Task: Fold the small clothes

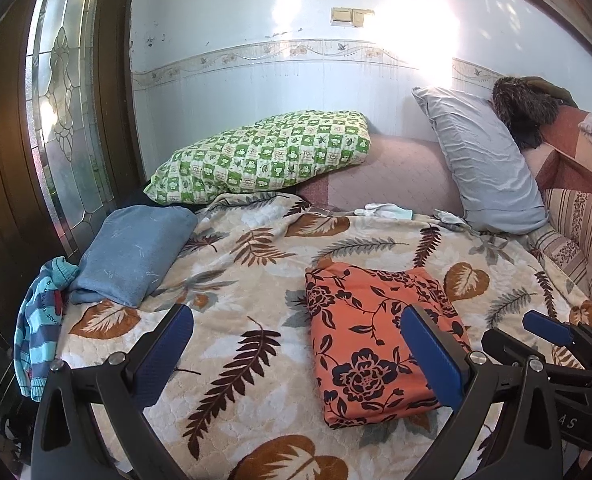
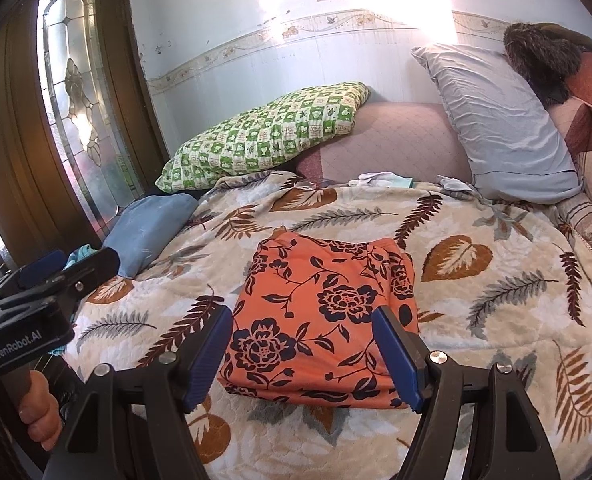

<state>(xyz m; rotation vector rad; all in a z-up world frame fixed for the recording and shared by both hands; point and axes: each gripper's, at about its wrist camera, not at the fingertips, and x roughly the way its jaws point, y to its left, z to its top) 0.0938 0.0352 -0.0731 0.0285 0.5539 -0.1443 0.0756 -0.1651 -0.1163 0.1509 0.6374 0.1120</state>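
An orange garment with dark flowers (image 1: 379,340) (image 2: 323,312) lies folded into a neat rectangle on the leaf-patterned blanket (image 1: 232,292) (image 2: 475,308). My left gripper (image 1: 296,320) hovers open above the blanket, its right finger over the garment's near right part. My right gripper (image 2: 301,320) is open too, its blue fingers (image 2: 210,356) standing either side of the garment's near edge without pressing it. Each gripper shows at the edge of the other's view. A folded blue cloth (image 1: 132,252) (image 2: 148,228) lies at the left, and a striped blue garment (image 1: 40,320) hangs over the bed's left edge.
A green checked pillow (image 1: 264,156) and a grey pillow (image 1: 483,164) lean at the back by the wall. Small white and pale socks (image 1: 383,211) lie behind the blanket. A wooden door with glass (image 1: 60,120) stands left. A person's hand (image 2: 40,412) grips the left tool.
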